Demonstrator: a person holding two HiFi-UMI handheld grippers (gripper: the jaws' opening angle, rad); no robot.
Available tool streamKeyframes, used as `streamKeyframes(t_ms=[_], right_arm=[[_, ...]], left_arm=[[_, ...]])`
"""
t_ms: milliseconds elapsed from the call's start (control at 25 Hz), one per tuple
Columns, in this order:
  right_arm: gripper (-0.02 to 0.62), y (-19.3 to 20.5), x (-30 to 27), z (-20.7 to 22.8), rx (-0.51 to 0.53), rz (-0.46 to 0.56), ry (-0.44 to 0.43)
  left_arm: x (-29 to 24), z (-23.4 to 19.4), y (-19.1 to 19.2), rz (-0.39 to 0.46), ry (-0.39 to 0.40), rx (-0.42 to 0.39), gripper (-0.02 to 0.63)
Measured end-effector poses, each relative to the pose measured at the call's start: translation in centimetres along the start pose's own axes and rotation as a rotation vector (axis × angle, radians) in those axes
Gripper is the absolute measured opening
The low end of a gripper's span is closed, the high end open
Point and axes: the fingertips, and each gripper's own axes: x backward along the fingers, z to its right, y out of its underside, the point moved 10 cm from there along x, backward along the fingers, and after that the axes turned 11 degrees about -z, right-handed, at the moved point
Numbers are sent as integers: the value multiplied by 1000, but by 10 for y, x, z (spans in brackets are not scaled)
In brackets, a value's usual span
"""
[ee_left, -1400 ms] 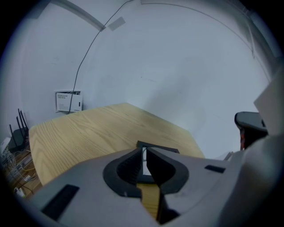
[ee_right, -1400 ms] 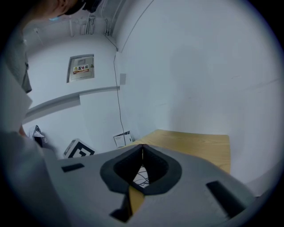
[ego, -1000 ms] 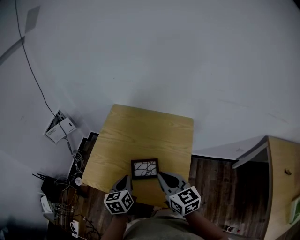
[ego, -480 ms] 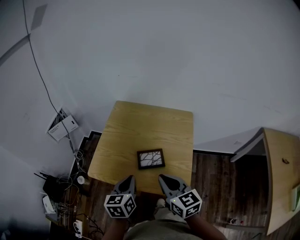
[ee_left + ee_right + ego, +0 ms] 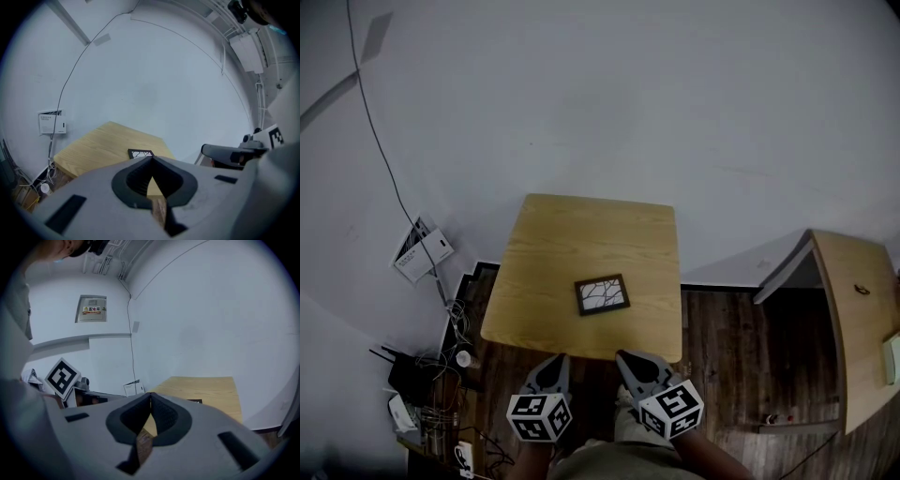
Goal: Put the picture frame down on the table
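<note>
A small dark picture frame point(image 5: 602, 294) with a branch-like drawing lies flat on the light wooden table point(image 5: 581, 230), near its front half. Both grippers hang off the table's near edge, apart from the frame. My left gripper point(image 5: 557, 360) is shut with nothing in it, and so is my right gripper point(image 5: 624, 357). The left gripper view shows the frame point(image 5: 140, 153) just beyond the closed jaw tips of the left gripper point(image 5: 151, 158). In the right gripper view the frame point(image 5: 194, 401) is a thin dark strip on the table point(image 5: 206, 385), right of the right gripper point(image 5: 150, 394).
A white box point(image 5: 422, 251) hangs on the wall left of the table, with a cable point(image 5: 384, 169) running up from it. Tangled wires and devices point(image 5: 422, 384) lie on the dark floor at lower left. A wooden cabinet point(image 5: 862, 328) stands at the right.
Both grippers have drawn back from the frame's near corners to beyond the table's front edge. The frame stays flat on the table.
</note>
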Motion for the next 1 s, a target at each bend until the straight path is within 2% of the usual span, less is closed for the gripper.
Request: streamKeyframes(t_ms=[560,1000], right_arm=[[0,30,50,-67,27,30,14],[0,45,66,-92,37,40,-6]], left_arm=[[69,16,44,30,42,-12,3],[98,21,66,45,44,0,3]])
